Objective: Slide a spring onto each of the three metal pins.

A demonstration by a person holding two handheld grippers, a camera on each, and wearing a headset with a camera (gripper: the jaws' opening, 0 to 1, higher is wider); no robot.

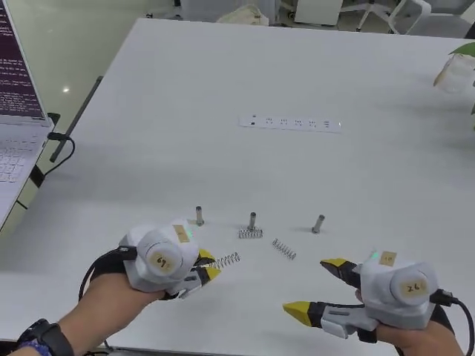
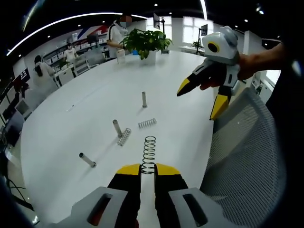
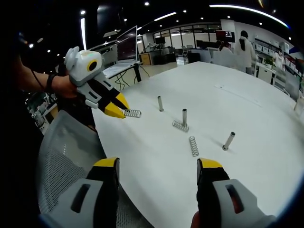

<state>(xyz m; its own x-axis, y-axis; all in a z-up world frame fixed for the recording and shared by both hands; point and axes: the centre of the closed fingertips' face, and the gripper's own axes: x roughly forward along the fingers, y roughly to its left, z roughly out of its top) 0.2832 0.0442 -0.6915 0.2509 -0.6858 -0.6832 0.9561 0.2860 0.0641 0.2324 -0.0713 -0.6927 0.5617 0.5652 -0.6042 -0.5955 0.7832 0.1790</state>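
Open-plan office: laptop (image 1: pixel 13 81), swivel chairs (image 1: pixel 407 15).

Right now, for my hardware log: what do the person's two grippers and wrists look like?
The left gripper and right gripper each have a rounded white body, black jaws with yellow tips, and a round tan sticker with handwritten marks. A black cable trails from the right one. A dark wristband sits on the left wrist.
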